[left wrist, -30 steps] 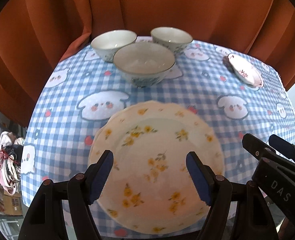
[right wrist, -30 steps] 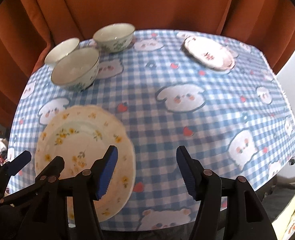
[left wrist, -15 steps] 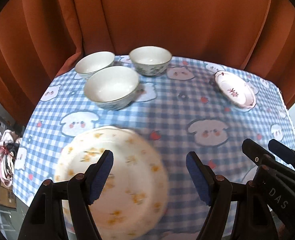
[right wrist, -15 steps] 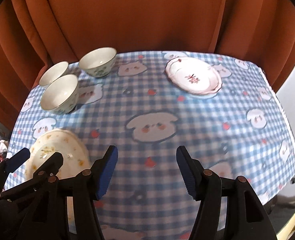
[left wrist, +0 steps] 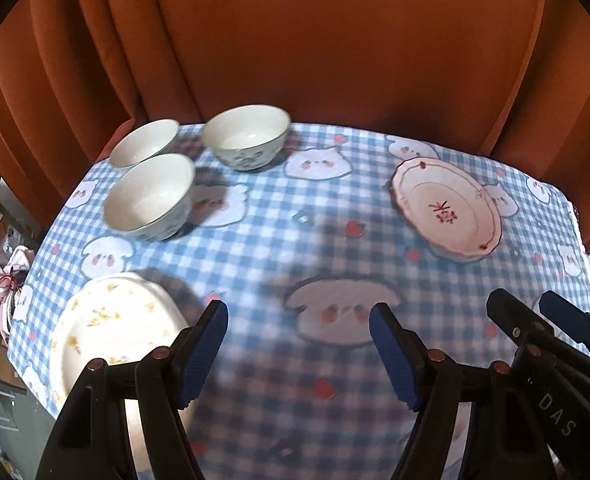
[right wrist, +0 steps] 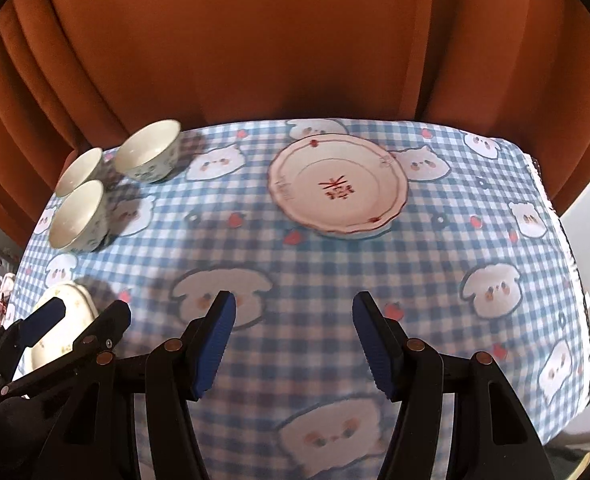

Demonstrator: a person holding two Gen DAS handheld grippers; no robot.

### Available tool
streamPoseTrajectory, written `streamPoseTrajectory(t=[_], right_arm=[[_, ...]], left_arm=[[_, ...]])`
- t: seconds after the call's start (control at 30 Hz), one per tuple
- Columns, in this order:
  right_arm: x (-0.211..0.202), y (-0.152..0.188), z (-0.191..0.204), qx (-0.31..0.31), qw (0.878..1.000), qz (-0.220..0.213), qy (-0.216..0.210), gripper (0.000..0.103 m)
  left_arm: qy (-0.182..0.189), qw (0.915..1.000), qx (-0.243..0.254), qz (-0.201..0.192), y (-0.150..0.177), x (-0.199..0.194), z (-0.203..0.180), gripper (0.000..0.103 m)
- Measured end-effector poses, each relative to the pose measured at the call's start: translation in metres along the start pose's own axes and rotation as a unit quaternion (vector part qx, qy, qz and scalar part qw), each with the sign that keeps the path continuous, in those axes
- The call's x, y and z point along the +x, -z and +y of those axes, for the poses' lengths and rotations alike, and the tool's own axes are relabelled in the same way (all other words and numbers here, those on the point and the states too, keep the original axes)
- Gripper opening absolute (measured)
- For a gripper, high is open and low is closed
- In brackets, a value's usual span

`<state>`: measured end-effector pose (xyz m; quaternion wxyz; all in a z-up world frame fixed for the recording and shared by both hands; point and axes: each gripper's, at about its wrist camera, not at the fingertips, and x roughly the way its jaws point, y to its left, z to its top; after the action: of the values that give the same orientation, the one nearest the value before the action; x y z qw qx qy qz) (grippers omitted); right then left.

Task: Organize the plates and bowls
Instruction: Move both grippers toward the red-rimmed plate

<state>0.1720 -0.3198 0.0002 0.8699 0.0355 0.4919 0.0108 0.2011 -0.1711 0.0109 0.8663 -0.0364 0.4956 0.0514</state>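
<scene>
A cream plate with yellow flowers (left wrist: 111,320) lies at the table's near left; it also shows in the right wrist view (right wrist: 65,320). A pink-rimmed plate with a red mark (left wrist: 447,212) sits at the far right, also in the right wrist view (right wrist: 337,186). Three white bowls (left wrist: 151,196) (left wrist: 247,136) (left wrist: 145,148) stand at the far left, also in the right wrist view (right wrist: 79,214). My left gripper (left wrist: 299,344) is open and empty above the table's middle. My right gripper (right wrist: 293,340) is open and empty, beside the left one.
The table wears a blue-and-white checked cloth (left wrist: 295,240) with cartoon animals. An orange curtain (left wrist: 295,40) hangs close behind it. Clutter (left wrist: 7,280) lies on the floor past the left edge. The table's right edge (right wrist: 575,280) drops off.
Both grippers have pulled back, up and to the right, away from the flowered plate. The pink-rimmed plate now sits nearer the middle of both views. Both grippers stayed open.
</scene>
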Motion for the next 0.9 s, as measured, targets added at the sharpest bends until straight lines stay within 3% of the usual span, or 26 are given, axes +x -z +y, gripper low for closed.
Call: streamPoseTrajectory(t=[0.27, 0.53, 0.9], right_arm=[[0.035, -0.034, -0.049, -0.008, 1.0, 0.003, 0.001, 0.065], [0.07, -0.078, -0.084, 0.015, 1.0, 0.0, -0.004, 0.065], [0.144, -0.102, -0.112, 0.055, 0.998, 0.025, 0.006, 0.065]], left_arm=[[-0.011, 0.9999, -0.003, 0.004, -0.03, 0.033, -0.053, 0.064], [-0.017, 0.9997, 0.015, -0.004, -0.064, 0.072, -0.082, 0.066], [-0.008, 0.9988, 0.029, 0.039, -0.084, 0.147, -0.108, 0.066]])
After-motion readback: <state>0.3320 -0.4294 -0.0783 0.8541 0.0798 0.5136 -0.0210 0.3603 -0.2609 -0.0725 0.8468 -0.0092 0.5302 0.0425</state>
